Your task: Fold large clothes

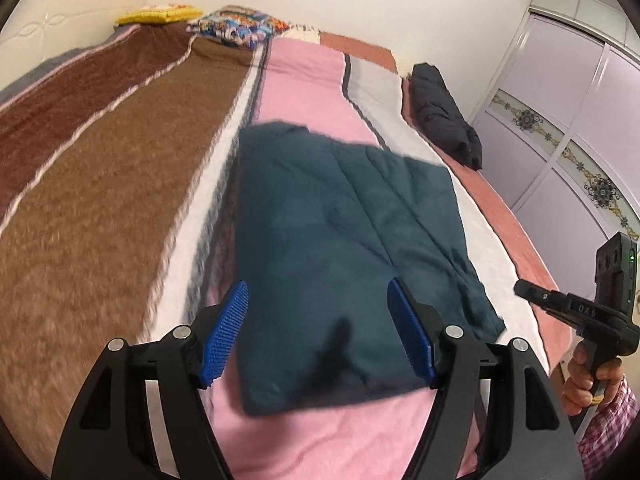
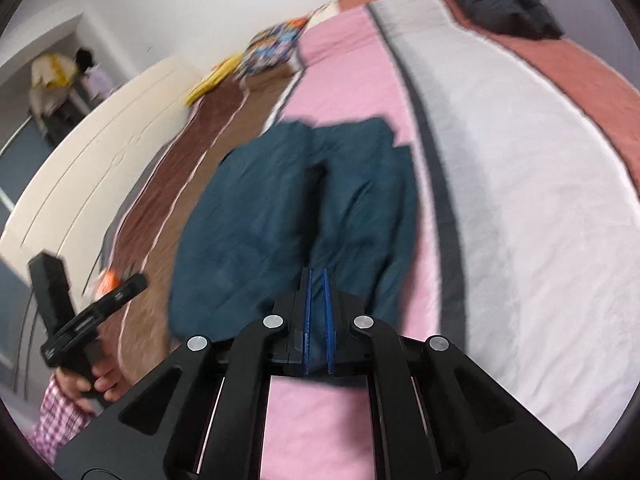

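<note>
A dark teal garment [image 1: 340,248] lies folded into a rough rectangle on the pink stripe of the bed; it also shows in the right wrist view [image 2: 288,208]. My left gripper [image 1: 318,304] is open, its blue pads [image 1: 226,328] spread over the garment's near edge, holding nothing. My right gripper [image 2: 317,280] has its blue pads nearly together, with only a narrow slit between them, above the garment's near end; whether any cloth is pinched I cannot tell. The right gripper's body [image 1: 592,312] shows at the right in the left wrist view.
The bed cover [image 1: 120,200] has brown, white, pink and salmon stripes. A black folded garment [image 1: 444,116] lies at the far right edge. Colourful pillows [image 1: 240,24] lie at the head. A wardrobe [image 1: 568,128] stands on the right; a cream headboard [image 2: 100,140] on the left.
</note>
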{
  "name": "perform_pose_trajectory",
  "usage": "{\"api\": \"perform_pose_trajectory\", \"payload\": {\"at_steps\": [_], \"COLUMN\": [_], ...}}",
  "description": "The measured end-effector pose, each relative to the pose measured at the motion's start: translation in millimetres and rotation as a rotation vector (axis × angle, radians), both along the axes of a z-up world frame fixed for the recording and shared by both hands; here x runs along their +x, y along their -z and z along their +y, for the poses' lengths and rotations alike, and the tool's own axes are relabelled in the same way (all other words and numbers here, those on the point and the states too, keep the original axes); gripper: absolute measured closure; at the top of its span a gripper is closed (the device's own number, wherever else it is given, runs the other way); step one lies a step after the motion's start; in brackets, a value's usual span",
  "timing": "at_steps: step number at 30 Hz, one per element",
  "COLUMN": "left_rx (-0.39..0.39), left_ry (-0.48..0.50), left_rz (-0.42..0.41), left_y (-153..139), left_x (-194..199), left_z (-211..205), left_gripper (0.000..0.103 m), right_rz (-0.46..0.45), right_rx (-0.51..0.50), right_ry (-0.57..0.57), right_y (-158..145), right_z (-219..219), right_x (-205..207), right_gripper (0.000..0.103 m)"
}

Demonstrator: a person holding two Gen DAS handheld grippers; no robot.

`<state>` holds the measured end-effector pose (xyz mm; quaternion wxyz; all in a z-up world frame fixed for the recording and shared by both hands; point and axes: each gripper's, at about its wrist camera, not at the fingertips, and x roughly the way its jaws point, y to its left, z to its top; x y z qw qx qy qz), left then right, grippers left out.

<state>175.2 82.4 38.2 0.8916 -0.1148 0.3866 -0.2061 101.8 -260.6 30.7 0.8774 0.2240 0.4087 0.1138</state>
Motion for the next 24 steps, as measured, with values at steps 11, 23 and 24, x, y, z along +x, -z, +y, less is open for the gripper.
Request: {"api": "perform_pose_trajectory", "payload": {"at_steps": [11,23,24], "left_rx": [0.117,0.166,0.166], "left_ry": [0.022,-0.068,-0.075], "left_rz": [0.105,0.123,0.12], "left_y": [41.2,29.7,27.6], "left_x": [-11.6,-25.7,-28.0], "left_z": [-19.2,-23.7,-23.8], "left_gripper": [0.035,0.035,0.035], "right_rz": [0.221,0.226,0.224], "right_rx": [-0.061,-0.163,-0.161], "right_ry": [-0.018,0.011,0.016], "right_y": [61.6,59.4,57.6], "right_z": [29.5,58.7,59.3], "right_x": [17.7,25.7,24.9], "right_gripper": [0.097,0.097,0.096]}}
